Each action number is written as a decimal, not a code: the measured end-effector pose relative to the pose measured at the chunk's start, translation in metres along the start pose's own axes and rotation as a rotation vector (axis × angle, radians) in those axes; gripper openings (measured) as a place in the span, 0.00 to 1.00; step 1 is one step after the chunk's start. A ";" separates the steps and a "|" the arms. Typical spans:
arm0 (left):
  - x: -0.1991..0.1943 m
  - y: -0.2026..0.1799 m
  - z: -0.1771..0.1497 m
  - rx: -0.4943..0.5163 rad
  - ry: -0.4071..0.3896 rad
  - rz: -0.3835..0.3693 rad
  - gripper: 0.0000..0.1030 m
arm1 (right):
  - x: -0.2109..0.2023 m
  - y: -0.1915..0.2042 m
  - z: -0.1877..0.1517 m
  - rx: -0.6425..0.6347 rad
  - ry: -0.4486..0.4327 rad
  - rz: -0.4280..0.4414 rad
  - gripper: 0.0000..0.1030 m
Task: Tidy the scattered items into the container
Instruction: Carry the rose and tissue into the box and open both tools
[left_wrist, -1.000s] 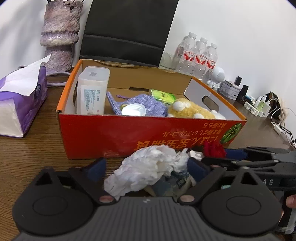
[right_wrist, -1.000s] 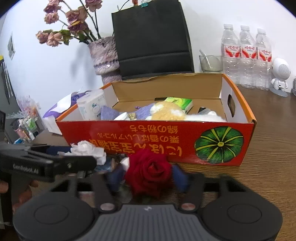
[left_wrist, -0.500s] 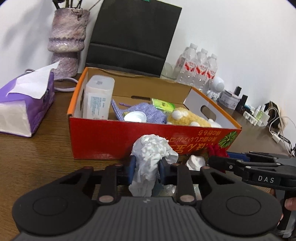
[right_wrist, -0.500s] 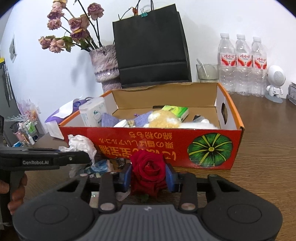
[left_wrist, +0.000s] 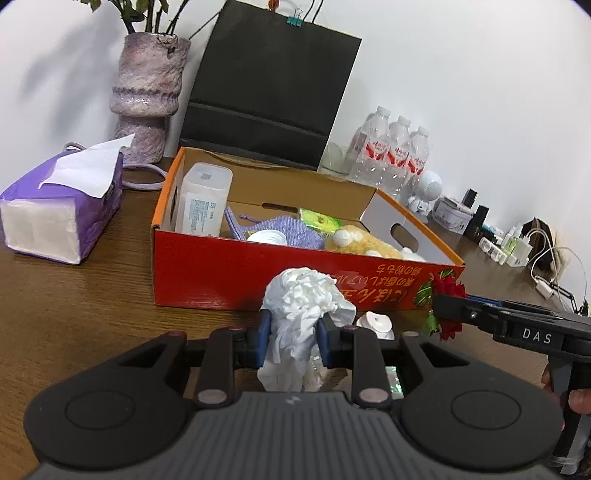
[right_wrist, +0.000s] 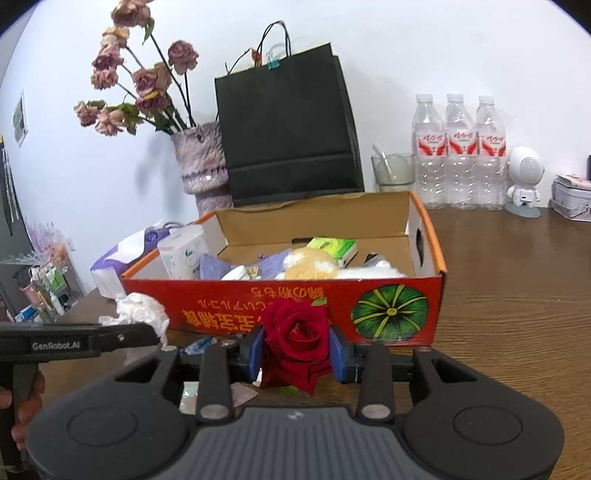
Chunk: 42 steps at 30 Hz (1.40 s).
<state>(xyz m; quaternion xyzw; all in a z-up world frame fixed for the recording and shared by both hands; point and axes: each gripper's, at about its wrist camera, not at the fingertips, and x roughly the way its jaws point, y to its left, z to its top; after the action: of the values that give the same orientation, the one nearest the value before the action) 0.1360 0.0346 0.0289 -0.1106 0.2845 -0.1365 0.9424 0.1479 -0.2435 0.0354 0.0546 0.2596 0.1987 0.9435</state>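
Note:
My left gripper (left_wrist: 291, 332) is shut on a crumpled white tissue (left_wrist: 301, 302) and holds it above the table, in front of the red-orange cardboard box (left_wrist: 258, 273). My right gripper (right_wrist: 295, 349) is shut on a red rose (right_wrist: 297, 338), also raised before the box's front wall (right_wrist: 295, 306). The box holds a white canister (left_wrist: 203, 201), purple cloth (left_wrist: 280, 229), green packet (left_wrist: 319, 219) and yellow plush toy (left_wrist: 364, 243). A small white cap (left_wrist: 375, 323) and wrappers (right_wrist: 199, 345) lie on the table below the grippers.
A purple tissue pack (left_wrist: 62, 206) lies left of the box. A purple vase (left_wrist: 146, 99), black paper bag (left_wrist: 269, 85), water bottles (left_wrist: 395, 155) and a small white robot figure (right_wrist: 524, 181) stand behind. Chargers and cables (left_wrist: 535, 243) are at far right.
My left gripper closed on the tissue and lifted it. My right gripper tightened on the rose and raised it. Both views rose and pulled back a little from the box.

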 end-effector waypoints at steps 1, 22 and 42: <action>-0.003 0.000 0.000 -0.004 -0.006 0.001 0.26 | -0.002 0.000 0.001 0.000 -0.008 -0.005 0.34; 0.018 -0.030 0.086 0.045 -0.203 0.014 0.27 | 0.019 0.005 0.076 -0.063 -0.136 -0.074 0.34; 0.108 -0.014 0.090 0.089 -0.037 0.098 0.61 | 0.122 -0.027 0.083 -0.035 0.041 -0.138 0.42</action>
<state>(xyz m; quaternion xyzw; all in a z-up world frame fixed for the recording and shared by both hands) 0.2709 -0.0011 0.0509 -0.0573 0.2658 -0.1008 0.9570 0.2956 -0.2190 0.0444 0.0159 0.2786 0.1388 0.9502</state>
